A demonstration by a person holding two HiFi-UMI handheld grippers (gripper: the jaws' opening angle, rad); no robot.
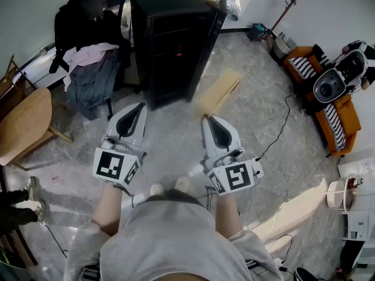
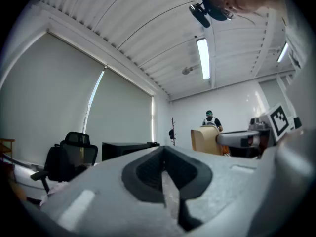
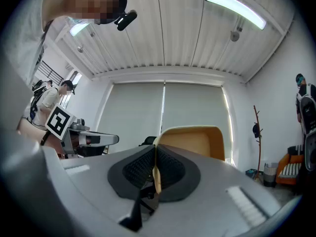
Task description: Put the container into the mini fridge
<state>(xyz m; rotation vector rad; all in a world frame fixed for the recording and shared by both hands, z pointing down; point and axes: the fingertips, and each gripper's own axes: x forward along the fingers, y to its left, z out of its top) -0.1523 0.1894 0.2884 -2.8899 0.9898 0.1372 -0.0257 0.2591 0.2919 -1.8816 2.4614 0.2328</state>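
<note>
1. Container [image 1: 218,92]: tan, flat and thin-walled with rounded corners. It is held in the air just past the right gripper's [image 1: 207,117] fingertips. In the right gripper view, the container [image 3: 192,142] rises beyond the pads with a broad face toward the camera. Whether anything is in it cannot be told.
2. Mini fridge [image 1: 170,40]: a black box on the floor, ahead of both sets of fingertips. Its door [image 1: 218,22] is swung out on the side nearer the right fingers. The inside is dark with one small red light, and its contents cannot be made out.
3. Right gripper [image 3: 154,169]: the jaws are pressed together on one thin edge of the container, and that rim shows as a pale line between the black pads.
4. Left gripper [image 1: 140,105]: in its own view the left gripper [image 2: 165,169] has its jaws all but together, with only a sliver of floor between them. It grips nothing and touches nothing, and sits level with the right gripper.
5. Orientation: the container's long axis runs out from the right fingertips, forward and slanting away from the left fingers. Its far end points toward the open door's edge and stops short of the fridge.
</note>
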